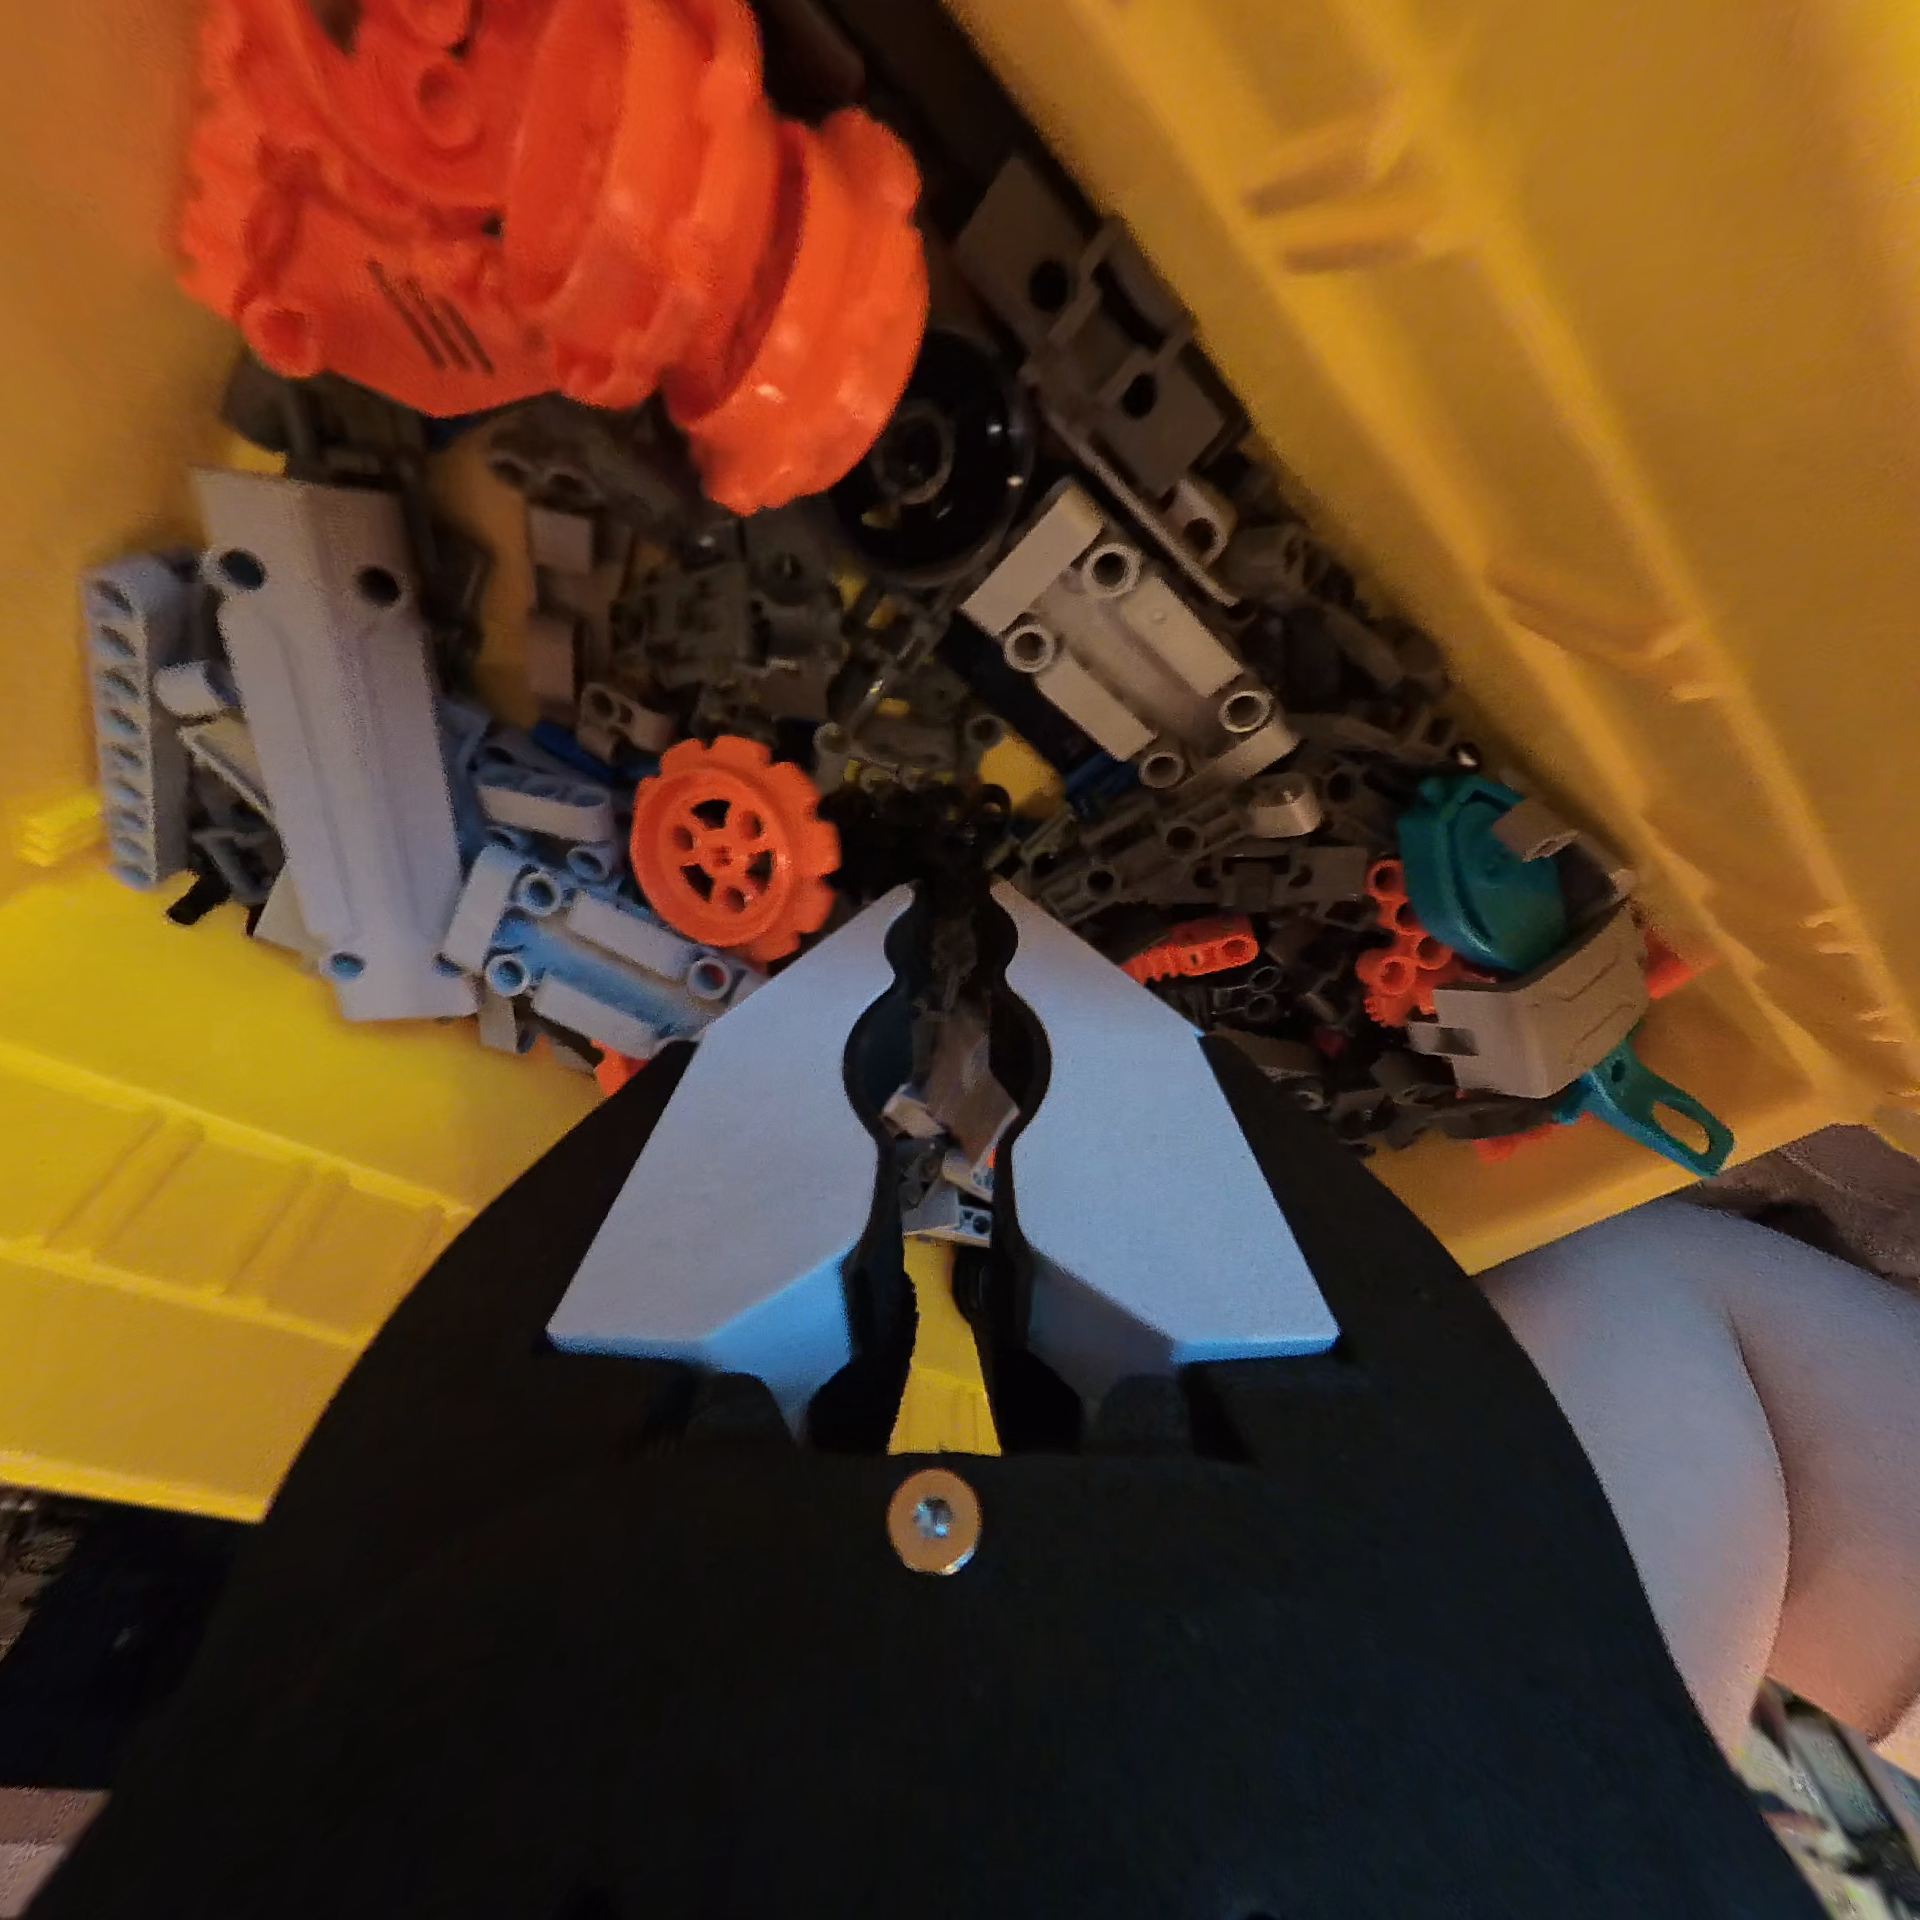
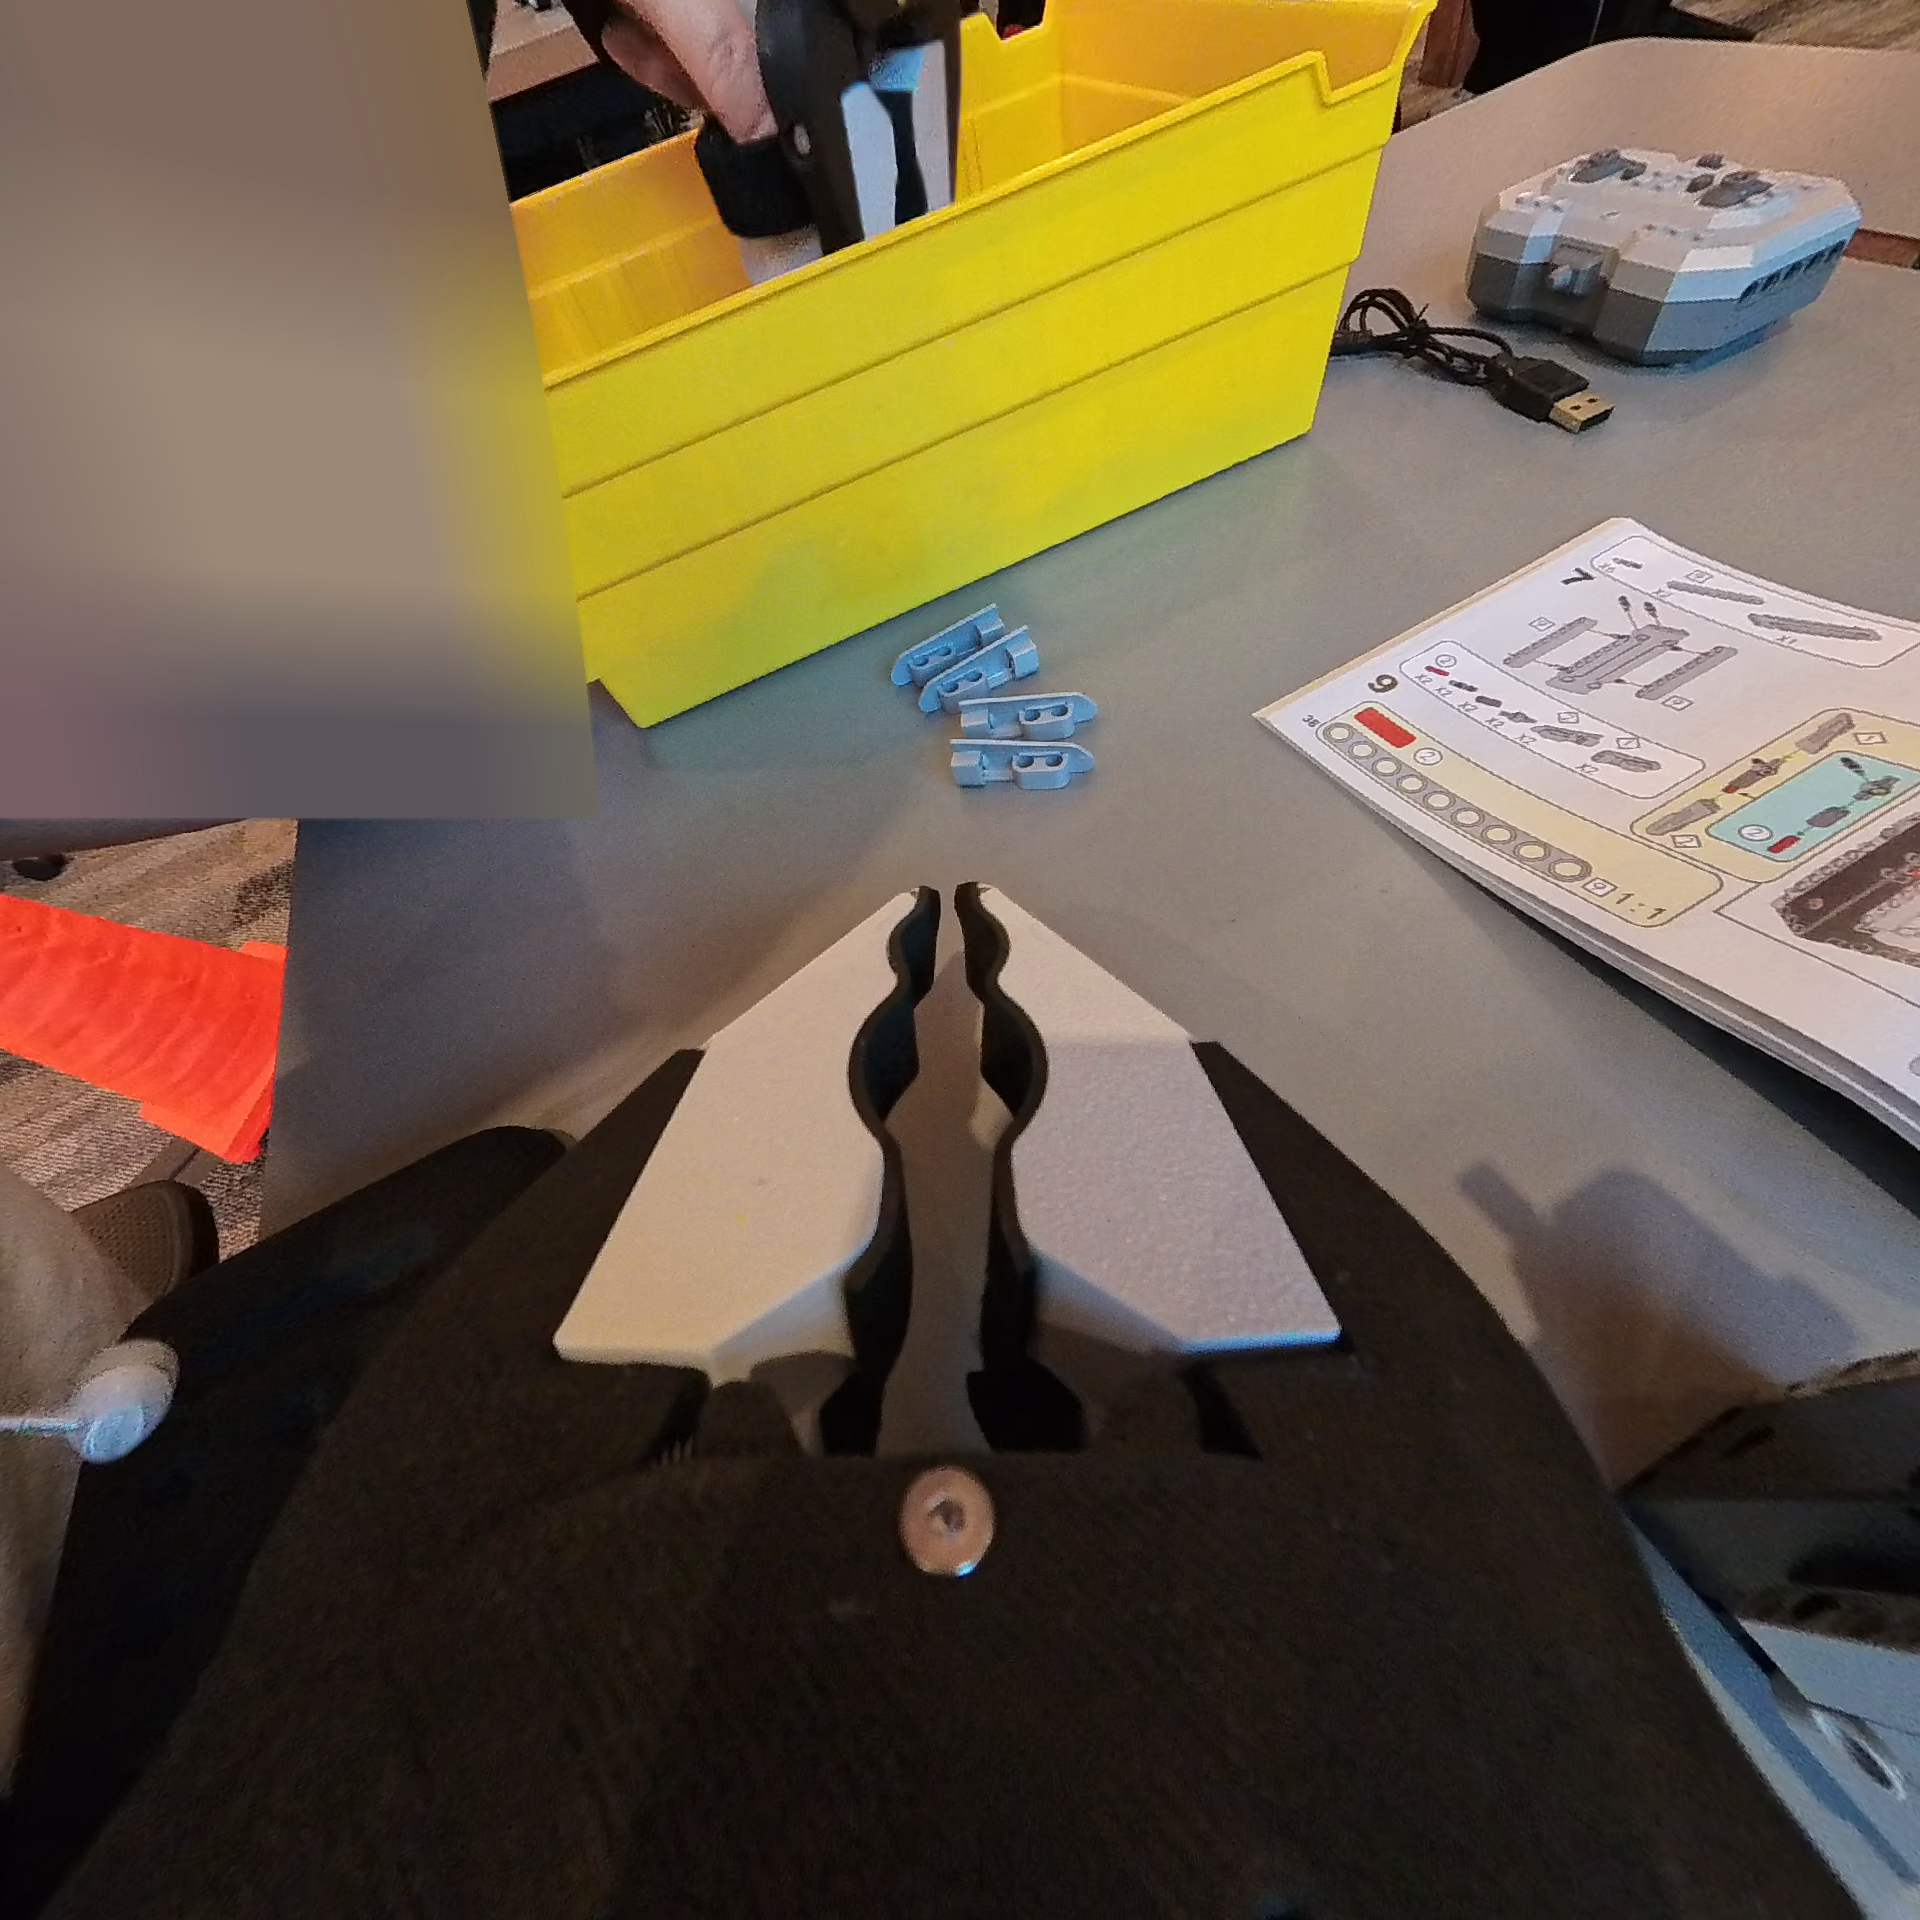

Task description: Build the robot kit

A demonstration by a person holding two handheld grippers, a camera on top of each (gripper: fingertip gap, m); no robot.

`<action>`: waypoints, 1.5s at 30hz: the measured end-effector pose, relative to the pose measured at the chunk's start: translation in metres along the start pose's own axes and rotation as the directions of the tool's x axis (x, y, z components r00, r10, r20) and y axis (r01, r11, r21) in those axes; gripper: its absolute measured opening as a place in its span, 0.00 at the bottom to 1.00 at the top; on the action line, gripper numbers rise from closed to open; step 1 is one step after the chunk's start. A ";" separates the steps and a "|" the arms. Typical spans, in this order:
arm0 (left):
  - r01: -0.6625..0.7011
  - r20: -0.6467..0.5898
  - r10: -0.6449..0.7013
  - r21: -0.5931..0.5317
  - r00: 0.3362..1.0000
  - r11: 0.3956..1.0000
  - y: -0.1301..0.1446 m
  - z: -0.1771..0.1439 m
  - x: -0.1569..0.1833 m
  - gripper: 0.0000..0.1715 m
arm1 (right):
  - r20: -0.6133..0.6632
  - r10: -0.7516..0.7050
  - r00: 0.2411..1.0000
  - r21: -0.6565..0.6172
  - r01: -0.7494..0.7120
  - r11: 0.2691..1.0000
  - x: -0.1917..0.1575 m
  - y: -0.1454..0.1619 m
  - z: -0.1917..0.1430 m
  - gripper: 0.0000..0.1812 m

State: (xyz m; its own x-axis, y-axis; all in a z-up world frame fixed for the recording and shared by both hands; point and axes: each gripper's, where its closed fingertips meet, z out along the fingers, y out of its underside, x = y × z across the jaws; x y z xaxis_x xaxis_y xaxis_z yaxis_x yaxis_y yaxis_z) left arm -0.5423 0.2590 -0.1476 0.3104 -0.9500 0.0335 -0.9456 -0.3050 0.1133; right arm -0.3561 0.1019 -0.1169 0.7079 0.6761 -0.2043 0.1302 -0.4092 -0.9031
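My left gripper [image 1: 951, 888] reaches down into a yellow bin [image 1: 1558, 416] over a heap of building-set parts. Its jaws are nearly together, pinching a small black toothed part [image 1: 925, 821] at the tips. An orange gear [image 1: 732, 847] lies just left of the tips. My right gripper [image 2: 948, 891] is shut and empty, held low over a grey table [image 2: 1247, 935]. Several small blue-grey parts [image 2: 997, 696] lie on the table ahead of it, beside the bin [image 2: 935, 416]. The left gripper [image 2: 883, 135], held by a hand, also shows far off inside the bin.
In the bin lie a big orange part [image 1: 582, 208], a black wheel [image 1: 935, 457], grey panels [image 1: 332, 748] and a teal piece [image 1: 1486, 883]. On the table are an instruction booklet [image 2: 1662, 748], a grey control unit [image 2: 1662, 260] and a USB cable [image 2: 1475, 364]. The grippers' ends are close to 25 cm from one another. The orange gear [image 1: 732, 847] is closer to my left gripper, around 4 cm from its tips; the right tips are 30 cm off.
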 end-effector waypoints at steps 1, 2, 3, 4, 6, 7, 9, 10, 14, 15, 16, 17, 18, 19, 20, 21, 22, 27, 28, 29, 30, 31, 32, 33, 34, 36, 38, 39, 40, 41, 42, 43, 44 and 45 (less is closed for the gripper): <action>0.015 0.001 -0.016 0.012 1.000 1.000 0.000 -0.002 -0.003 0.03 | 0.001 0.001 1.000 0.000 -0.001 1.000 0.000 0.000 0.000 0.02; 0.031 0.001 -0.031 0.027 1.000 0.999 -0.001 -0.003 -0.005 0.03 | 0.003 0.001 1.000 -0.001 -0.001 1.000 0.000 0.000 0.000 0.02; 0.046 0.009 -0.047 0.041 0.999 0.998 -0.001 -0.005 -0.008 0.03 | 0.004 0.001 1.000 -0.002 -0.001 1.000 0.000 0.000 0.000 0.01; 0.060 0.014 -0.061 0.050 0.998 0.997 -0.001 -0.007 -0.011 0.03 | 0.005 0.001 1.000 -0.002 -0.001 1.000 -0.001 0.000 0.000 0.01; 0.077 0.002 -0.077 0.054 0.997 0.996 0.001 -0.008 -0.012 0.03 | 0.006 -0.001 1.000 -0.003 0.001 1.000 -0.001 0.000 0.000 0.01; 0.082 0.002 -0.082 0.054 0.997 0.995 0.003 -0.008 -0.013 0.03 | 0.006 -0.001 1.000 -0.004 0.001 1.000 -0.001 0.001 0.000 0.01; 0.090 0.009 -0.091 0.062 0.996 0.994 0.004 -0.010 -0.015 0.03 | 0.007 0.000 1.000 -0.005 0.000 1.000 -0.001 0.001 0.001 0.01; 0.093 0.019 -0.095 0.072 0.995 0.993 0.005 -0.012 -0.016 0.03 | 0.007 0.000 1.000 -0.005 0.000 1.000 -0.001 0.001 0.001 0.01; 0.126 0.053 -0.131 0.090 0.990 0.988 0.011 -0.020 -0.023 0.03 | 0.010 -0.003 1.000 -0.008 0.003 1.000 -0.002 0.001 0.001 0.01; 0.134 0.067 -0.140 0.088 0.988 0.987 0.014 -0.021 -0.025 0.03 | 0.011 -0.002 1.000 -0.008 0.002 1.000 -0.002 0.001 0.001 0.01; 0.143 0.077 -0.150 0.089 0.986 0.986 0.016 -0.022 -0.027 0.03 | 0.012 -0.002 1.000 -0.008 0.002 1.000 -0.002 0.001 0.001 0.01; 0.153 0.084 -0.160 0.090 0.983 0.984 0.017 -0.023 -0.029 0.03 | 0.012 -0.002 1.000 -0.009 0.002 1.000 -0.002 0.001 0.001 0.01; 0.162 0.089 -0.170 0.091 0.981 0.983 0.019 -0.024 -0.030 0.03 | 0.013 -0.002 1.000 -0.010 0.002 1.000 -0.002 0.001 0.001 0.01; 0.172 0.096 -0.180 0.089 0.979 0.981 0.020 -0.025 -0.031 0.03 | 0.013 -0.003 1.000 -0.010 0.003 1.000 -0.003 0.001 0.001 0.01; 0.181 0.104 -0.190 0.087 0.976 0.980 0.022 -0.026 -0.033 0.03 | 0.013 -0.003 1.000 -0.010 0.003 1.000 -0.003 0.001 0.001 0.01; 0.187 0.118 -0.196 0.088 0.973 0.978 0.023 -0.027 -0.035 0.03 | 0.013 -0.004 1.000 -0.010 0.004 1.000 -0.003 0.001 0.001 0.01; 0.188 0.134 -0.200 0.093 0.971 0.978 0.024 -0.028 -0.037 0.03 | 0.014 -0.004 1.000 -0.011 0.004 1.000 -0.003 0.001 0.002 0.01; 0.141 0.115 -0.162 0.170 0.980 0.975 0.010 -0.037 -0.028 0.09 | 0.016 -0.003 1.000 -0.011 0.003 1.000 -0.003 0.001 0.001 0.01; 0.130 0.108 -0.150 0.170 0.983 0.977 0.009 -0.038 -0.024 0.10 | 0.017 -0.003 1.000 -0.011 0.003 1.000 -0.003 0.002 0.002 0.01; 0.118 0.101 -0.136 0.161 0.986 0.980 0.009 -0.037 -0.020 0.10 | 0.017 -0.002 1.000 -0.010 0.002 1.000 -0.003 0.001 0.001 0.01; 0.106 0.087 -0.119 0.147 0.989 0.983 0.010 -0.036 -0.015 0.11 | 0.018 -0.001 1.000 -0.010 0.002 1.000 -0.003 0.001 0.001 0.01; 0.093 0.066 -0.102 0.129 0.993 0.987 0.012 -0.033 -0.009 0.10 | 0.018 -0.002 1.000 -0.011 0.002 1.000 -0.003 0.002 0.002 0.01; 0.081 0.053 -0.087 0.106 0.995 0.991 0.014 -0.029 -0.005 0.10 | 0.018 -0.003 1.000 -0.012 0.003 1.000 -0.004 0.002 0.002 0.01; 0.072 0.063 -0.078 0.086 0.995 0.994 0.017 -0.027 -0.006 0.10 | 0.019 -0.004 1.000 -0.012 0.004 1.000 -0.004 0.002 0.002 0.01; 0.071 0.075 -0.077 0.075 0.994 0.995 0.019 -0.025 -0.008 0.09 | 0.019 -0.006 1.000 -0.013 0.006 1.000 -0.004 0.002 0.002 0.01; 0.086 0.042 -0.089 0.067 0.995 0.994 0.021 -0.022 -0.007 0.08 | 0.021 -0.006 1.000 -0.013 0.006 1.000 -0.005 0.002 0.002 0.01; 0.090 0.018 -0.091 0.050 0.996 0.995 0.024 -0.018 -0.005 0.09 | 0.022 -0.003 1.000 -0.013 0.003 1.000 -0.004 0.002 0.002 0.01; 0.082 0.004 -0.083 0.037 0.997 0.996 0.026 -0.016 -0.003 0.10 | 0.022 -0.001 1.000 -0.013 0.001 1.000 -0.004 0.002 0.002 0.01; 0.070 0.004 -0.070 0.025 0.998 0.997 0.027 -0.013 -0.002 0.10 | 0.023 0.000 1.000 -0.014 0.000 1.000 -0.004 0.002 0.002 0.01; 0.061 0.015 -0.061 0.015 0.998 0.998 0.027 -0.011 -0.004 0.10 | 0.023 0.000 1.000 -0.014 0.000 1.000 -0.004 0.002 0.002 0.01; 0.056 0.025 -0.056 0.008 0.998 0.998 0.027 -0.010 -0.006 0.09 | 0.025 0.000 1.000 -0.015 0.000 1.000 -0.005 0.002 0.002 0.01; 0.050 0.025 -0.050 0.003 0.998 0.999 0.026 -0.008 -0.007 0.08 | 0.025 0.000 1.000 -0.015 0.001 1.000 -0.005 0.002 0.002 0.01; 0.039 0.024 -0.039 0.002 0.999 0.999 0.024 -0.007 -0.007 0.08 | 0.025 0.000 1.000 -0.016 0.000 1.000 -0.005 0.002 0.002 0.01; 0.025 0.026 -0.025 0.003 0.999 1.000 0.022 -0.006 -0.006 0.07 | 0.026 0.001 1.000 -0.018 -0.001 1.000 -0.005 0.003 0.002 0.01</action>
State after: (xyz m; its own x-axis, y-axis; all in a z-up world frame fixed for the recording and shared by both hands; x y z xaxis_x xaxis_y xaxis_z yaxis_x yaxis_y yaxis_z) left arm -0.5642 0.2588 -0.1394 0.3316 -0.9434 0.0050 -0.9377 -0.3290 0.1114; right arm -0.3609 0.0987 -0.1190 0.6899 0.6912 -0.2151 0.1420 -0.4206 -0.8961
